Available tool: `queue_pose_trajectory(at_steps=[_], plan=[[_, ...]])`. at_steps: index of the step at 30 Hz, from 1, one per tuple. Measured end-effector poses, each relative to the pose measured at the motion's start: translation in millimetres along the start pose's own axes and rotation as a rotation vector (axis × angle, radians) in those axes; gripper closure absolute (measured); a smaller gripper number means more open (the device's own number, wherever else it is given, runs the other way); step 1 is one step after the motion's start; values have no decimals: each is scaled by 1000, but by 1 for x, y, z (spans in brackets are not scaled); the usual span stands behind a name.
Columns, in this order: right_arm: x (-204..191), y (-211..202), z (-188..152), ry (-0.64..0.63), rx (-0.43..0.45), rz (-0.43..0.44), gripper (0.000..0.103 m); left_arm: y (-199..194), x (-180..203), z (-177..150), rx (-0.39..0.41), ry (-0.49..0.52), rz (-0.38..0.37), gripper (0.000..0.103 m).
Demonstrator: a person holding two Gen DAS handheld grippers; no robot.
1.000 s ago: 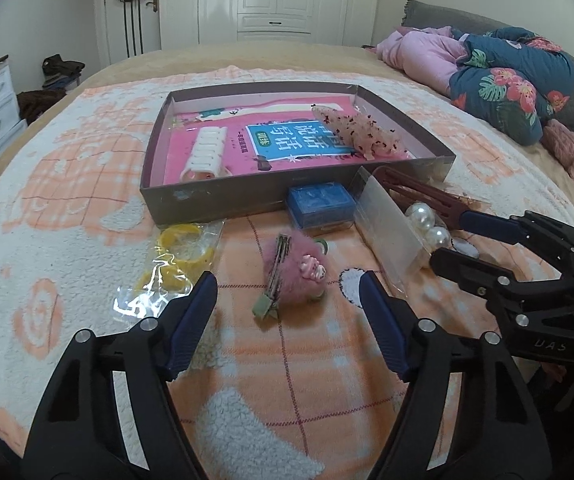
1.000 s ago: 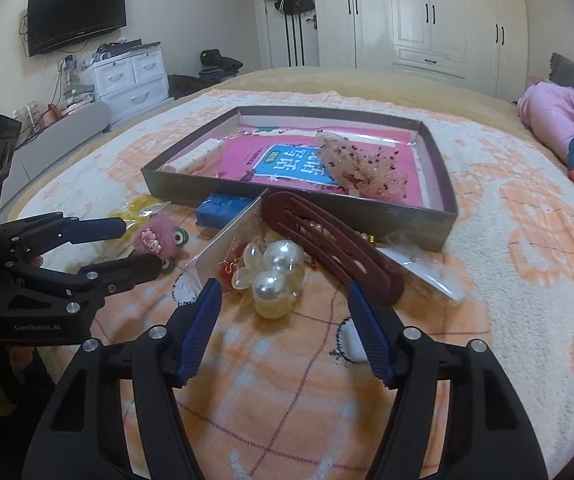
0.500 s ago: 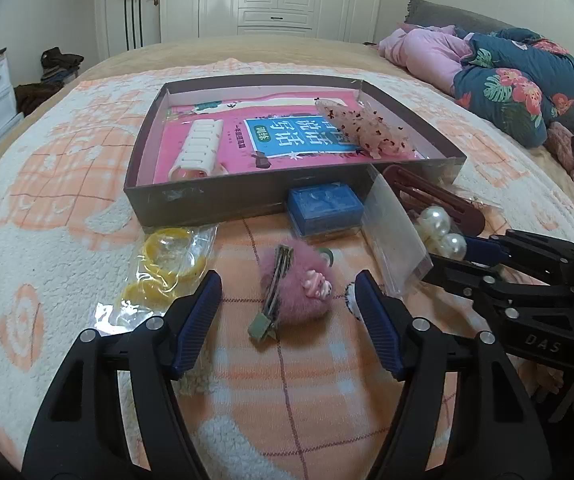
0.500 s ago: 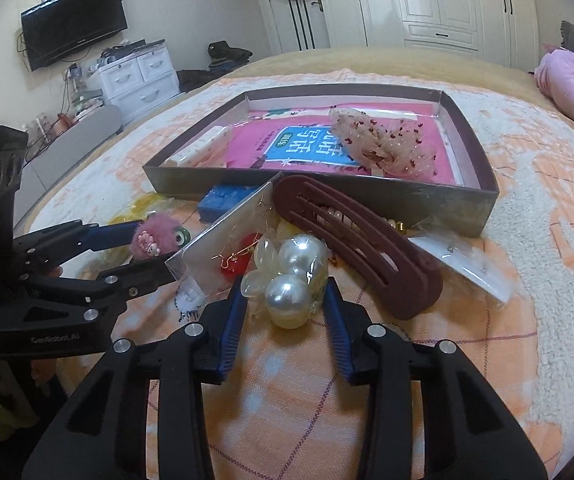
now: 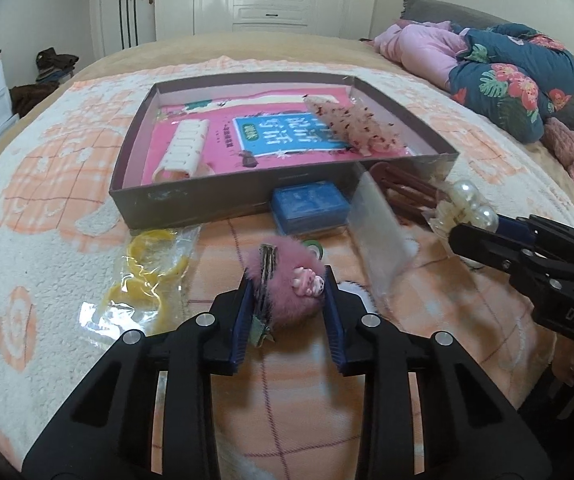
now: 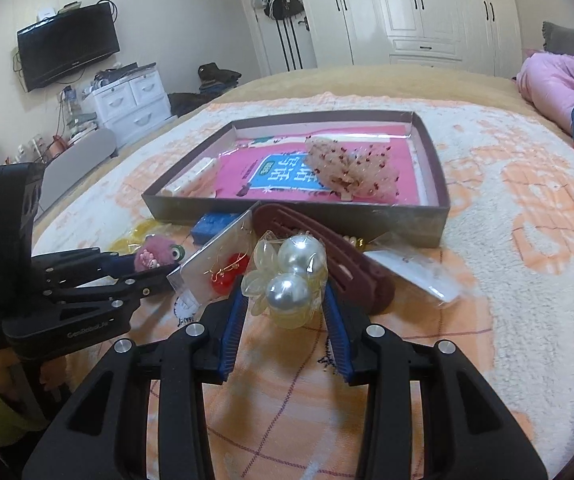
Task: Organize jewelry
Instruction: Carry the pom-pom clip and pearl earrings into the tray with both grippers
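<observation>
Left tongs (image 5: pixel 287 304) clamped on the pink fluffy hair clip (image 5: pixel 287 292), blue pads pressing both sides of the fur; metal clip bar faces up, small pink charm on top. Right tongs (image 6: pixel 283 304) gripping the pearl hair ornament (image 6: pixel 291 276), two glossy pearl balls with translucent petals, in clear wrap. Both lie on the bed's blanket (image 5: pixel 47 248), fleecy, white with orange checks.

Landmark: shallow grey cardboard box (image 5: pixel 191 200).
- In front of box: blue case (image 5: pixel 309 206), its base hidden by the fluffy clip.
- In front, left: crinkled clear bag of yellow rings (image 5: pixel 147 268).
- In front, right: dark red slatted hair claw (image 6: pixel 327 256), partly behind the pearls; tilted clear packet with red earrings (image 6: pixel 223 268).
- Inside box: pink book, white ribbed clip (image 5: pixel 183 148), speckled mesh scrunchie (image 6: pixel 347 168).
</observation>
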State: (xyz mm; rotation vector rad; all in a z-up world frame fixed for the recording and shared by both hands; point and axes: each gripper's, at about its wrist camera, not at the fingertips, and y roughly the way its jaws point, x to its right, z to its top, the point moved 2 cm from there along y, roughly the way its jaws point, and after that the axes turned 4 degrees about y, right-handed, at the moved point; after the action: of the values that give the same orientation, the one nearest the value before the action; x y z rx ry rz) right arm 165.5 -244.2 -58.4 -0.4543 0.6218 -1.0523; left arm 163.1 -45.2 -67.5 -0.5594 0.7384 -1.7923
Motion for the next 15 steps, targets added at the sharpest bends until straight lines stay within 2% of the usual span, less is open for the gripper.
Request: queue_pose_trajectory(at_steps=[15], plan=[[10,-21,21,-5,79,-17,67,-24,2,36,84,-7,11,79]])
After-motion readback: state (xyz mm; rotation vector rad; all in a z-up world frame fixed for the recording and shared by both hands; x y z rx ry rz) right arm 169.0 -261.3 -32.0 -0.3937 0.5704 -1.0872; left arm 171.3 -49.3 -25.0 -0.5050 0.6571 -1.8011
